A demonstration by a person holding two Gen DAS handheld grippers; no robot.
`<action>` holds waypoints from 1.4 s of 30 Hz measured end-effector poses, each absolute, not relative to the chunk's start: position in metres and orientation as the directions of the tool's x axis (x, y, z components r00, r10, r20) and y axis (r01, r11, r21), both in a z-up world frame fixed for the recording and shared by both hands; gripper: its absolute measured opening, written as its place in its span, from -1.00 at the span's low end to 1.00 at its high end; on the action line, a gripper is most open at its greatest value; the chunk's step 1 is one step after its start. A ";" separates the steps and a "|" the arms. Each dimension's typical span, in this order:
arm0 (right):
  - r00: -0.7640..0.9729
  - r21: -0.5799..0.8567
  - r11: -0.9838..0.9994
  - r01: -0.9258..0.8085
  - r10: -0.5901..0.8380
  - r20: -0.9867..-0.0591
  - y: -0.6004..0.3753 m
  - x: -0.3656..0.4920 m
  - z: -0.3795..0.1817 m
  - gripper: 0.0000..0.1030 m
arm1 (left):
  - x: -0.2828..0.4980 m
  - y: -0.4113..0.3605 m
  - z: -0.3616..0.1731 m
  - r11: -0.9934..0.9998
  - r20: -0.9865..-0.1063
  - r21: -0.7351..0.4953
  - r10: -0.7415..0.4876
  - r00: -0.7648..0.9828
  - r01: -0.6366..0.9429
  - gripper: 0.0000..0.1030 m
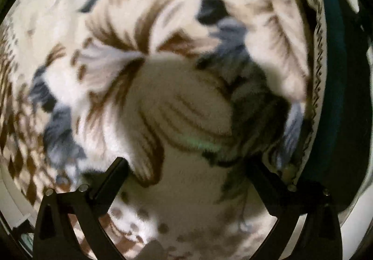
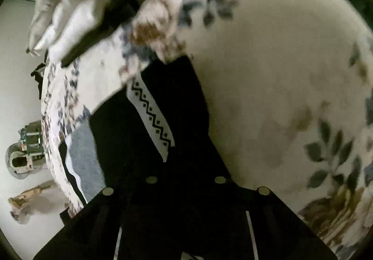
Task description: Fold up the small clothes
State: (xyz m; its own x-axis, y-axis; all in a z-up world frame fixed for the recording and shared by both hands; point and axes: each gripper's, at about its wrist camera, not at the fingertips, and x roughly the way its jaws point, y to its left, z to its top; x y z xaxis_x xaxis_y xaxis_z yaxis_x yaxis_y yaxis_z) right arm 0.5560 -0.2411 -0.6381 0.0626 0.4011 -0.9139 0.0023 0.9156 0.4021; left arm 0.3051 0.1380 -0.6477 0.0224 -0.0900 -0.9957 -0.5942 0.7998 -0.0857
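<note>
The right gripper [image 2: 173,106] is clenched on a black garment [image 2: 112,134] with a white zigzag band, lifted over the floral bedspread [image 2: 268,68], while the left gripper [image 1: 186,166] hangs released above it; keep the cloth taut when laying it down.

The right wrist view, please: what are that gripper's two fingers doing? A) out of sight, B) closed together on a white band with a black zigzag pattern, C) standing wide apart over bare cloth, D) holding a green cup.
B: the right gripper has its dark fingers drawn together, and the white zigzag-patterned band of the garment runs between them, with the floral cloth spread behind.
</note>
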 end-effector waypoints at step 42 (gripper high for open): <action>0.145 0.684 0.429 0.590 0.777 -0.612 -0.288 0.375 -0.706 0.06 | 0.352 0.134 -0.611 0.817 -0.969 -0.246 -0.215 0.121 -0.522 0.34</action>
State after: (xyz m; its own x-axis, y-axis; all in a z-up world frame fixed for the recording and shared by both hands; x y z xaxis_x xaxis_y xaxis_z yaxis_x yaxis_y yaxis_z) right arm 0.3747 -0.2884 -0.7056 0.1453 0.7773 -0.6122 0.5898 0.4288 0.6844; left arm 0.3519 0.1341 -0.6110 0.1210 -0.2151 -0.9691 -0.5217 0.8167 -0.2464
